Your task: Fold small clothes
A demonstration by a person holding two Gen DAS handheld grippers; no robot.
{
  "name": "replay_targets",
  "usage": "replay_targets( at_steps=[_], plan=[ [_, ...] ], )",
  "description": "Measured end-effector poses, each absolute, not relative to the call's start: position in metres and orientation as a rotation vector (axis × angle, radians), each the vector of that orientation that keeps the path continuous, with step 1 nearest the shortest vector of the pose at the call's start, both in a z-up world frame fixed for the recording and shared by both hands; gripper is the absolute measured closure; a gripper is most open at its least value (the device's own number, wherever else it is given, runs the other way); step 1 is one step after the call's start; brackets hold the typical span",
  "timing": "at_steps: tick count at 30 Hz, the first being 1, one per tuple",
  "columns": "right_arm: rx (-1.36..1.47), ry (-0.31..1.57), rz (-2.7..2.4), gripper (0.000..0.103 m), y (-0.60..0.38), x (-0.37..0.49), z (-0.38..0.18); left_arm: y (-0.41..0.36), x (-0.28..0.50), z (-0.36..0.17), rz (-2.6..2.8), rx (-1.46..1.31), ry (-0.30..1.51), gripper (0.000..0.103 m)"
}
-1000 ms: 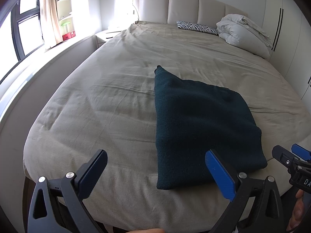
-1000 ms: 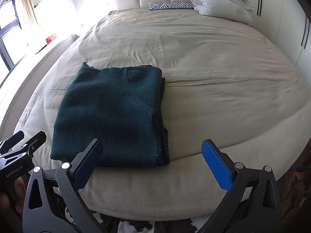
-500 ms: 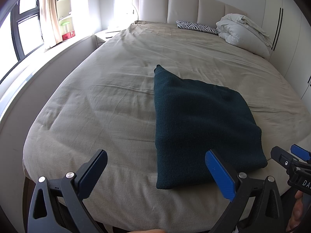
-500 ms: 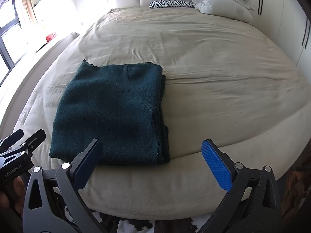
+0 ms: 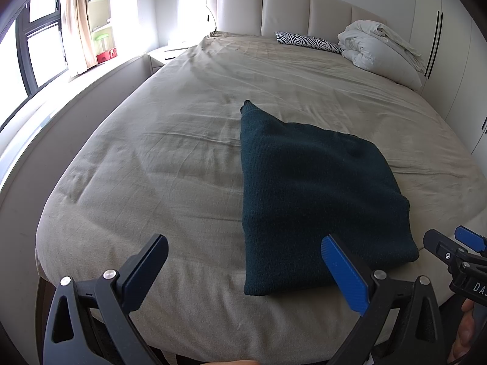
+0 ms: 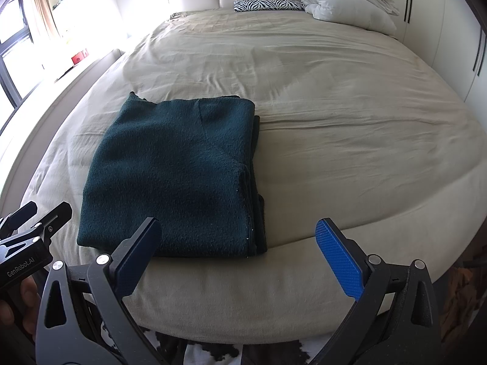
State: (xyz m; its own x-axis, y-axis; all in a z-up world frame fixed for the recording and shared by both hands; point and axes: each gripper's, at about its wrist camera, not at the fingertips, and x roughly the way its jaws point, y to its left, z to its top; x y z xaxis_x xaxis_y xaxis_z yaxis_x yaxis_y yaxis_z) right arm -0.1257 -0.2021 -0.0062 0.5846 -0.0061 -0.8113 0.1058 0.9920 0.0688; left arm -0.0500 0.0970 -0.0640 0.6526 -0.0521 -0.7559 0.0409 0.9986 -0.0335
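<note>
Little has shifted since a second ago: both claws, left claw (image 5: 243, 269) and right claw (image 6: 236, 255), hover open at the bed's (image 6: 334, 97) six o'clock edge, so we check the folded sweater (image 6: 176, 176) lies square.

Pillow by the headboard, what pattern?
Black-and-white zebra stripes on the pillow; clearest in the right wrist view.

Nubbly matt knit sweater (image 6: 170, 176) on smooth, creased cloth bedspread (image 6: 334, 106).
</note>
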Motion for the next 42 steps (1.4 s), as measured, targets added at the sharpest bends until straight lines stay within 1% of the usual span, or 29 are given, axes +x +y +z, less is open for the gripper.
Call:
replay_targets(
  at_steps=[42],
  plan=[
    [0.114,0.954,-0.055,0.000,-0.2059,-0.1292,-0.0096,0.0964,-0.0500,-0.0643,-0.054,-0.013,0.860,0.000]
  ],
)
